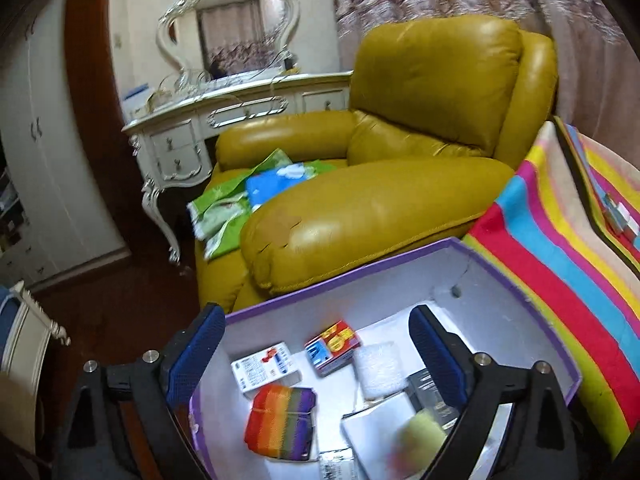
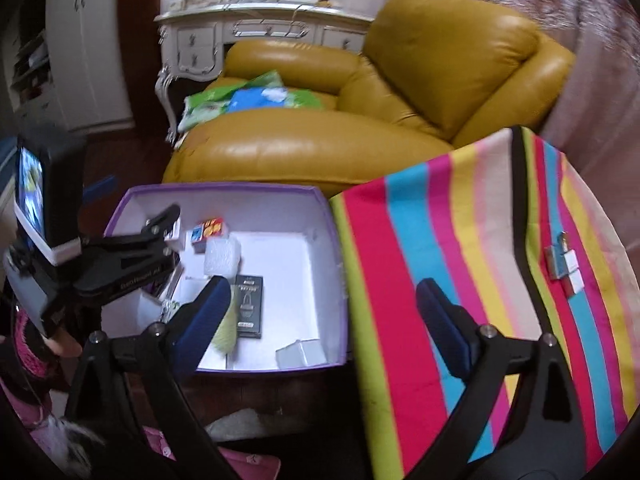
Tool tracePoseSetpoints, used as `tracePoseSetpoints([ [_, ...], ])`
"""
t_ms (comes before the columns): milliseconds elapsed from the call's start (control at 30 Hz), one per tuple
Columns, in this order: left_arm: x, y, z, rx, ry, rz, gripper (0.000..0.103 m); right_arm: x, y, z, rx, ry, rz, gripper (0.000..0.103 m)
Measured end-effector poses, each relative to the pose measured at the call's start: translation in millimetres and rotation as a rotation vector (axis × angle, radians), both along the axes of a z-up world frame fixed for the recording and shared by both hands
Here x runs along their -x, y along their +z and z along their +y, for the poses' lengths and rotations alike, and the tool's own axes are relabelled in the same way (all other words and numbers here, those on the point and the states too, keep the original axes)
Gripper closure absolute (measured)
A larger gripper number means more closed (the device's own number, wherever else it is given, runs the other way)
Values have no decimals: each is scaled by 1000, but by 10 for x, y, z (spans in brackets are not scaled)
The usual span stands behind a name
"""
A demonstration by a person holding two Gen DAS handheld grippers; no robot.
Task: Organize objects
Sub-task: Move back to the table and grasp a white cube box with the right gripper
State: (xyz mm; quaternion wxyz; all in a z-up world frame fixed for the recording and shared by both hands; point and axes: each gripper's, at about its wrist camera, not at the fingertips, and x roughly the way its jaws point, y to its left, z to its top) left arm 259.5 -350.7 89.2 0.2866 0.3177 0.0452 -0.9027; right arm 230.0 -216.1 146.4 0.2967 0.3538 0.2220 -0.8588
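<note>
From the left wrist, the left tongs (image 1: 316, 344) stand wide open over the purple box (image 1: 500, 276), gripping nothing. Inside the box lie a rainbow pouch (image 1: 280, 422), a white carton (image 1: 266, 370), a red and yellow pack (image 1: 332, 344) and a blurred yellow-green thing (image 1: 422, 434), whether loose or resting I cannot tell. From the right wrist, the right tongs (image 2: 324, 316) also gape empty, straddling the box's right wall and the striped cloth (image 2: 420, 240) beside it. A black packet (image 2: 249, 306) lies in the box. Most things seem packed; a small clip-like item (image 2: 564, 264) on the cloth, right of the box, looks left to collect.
</note>
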Motion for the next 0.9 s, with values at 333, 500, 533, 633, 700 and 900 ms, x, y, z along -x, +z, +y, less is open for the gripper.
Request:
tracePoseSetpoints([
  [333,513,340,1163,-75,-393,38,0,242,561,1090,104,-210,93,2],
  [500,1294,216,1999,-227,-590,-30,0,669,145,1908,90,-368,92,2],
  [533,1452,154,2157,-229,-609,-43,0,783,17,2087,79,-411,81,2],
  [633,2100,-118,2670,-266,-657,-112,0,1115,-391,2685,87,-522,13,2],
  [700,2411,-262,2883,-267,-660,-129,0,1278,-600,2966,86,-579,-22,2],
  [900,3224,-568,3357,-182,-664,-181,0,1799,-1050,3479,7,-632,-50,2],
])
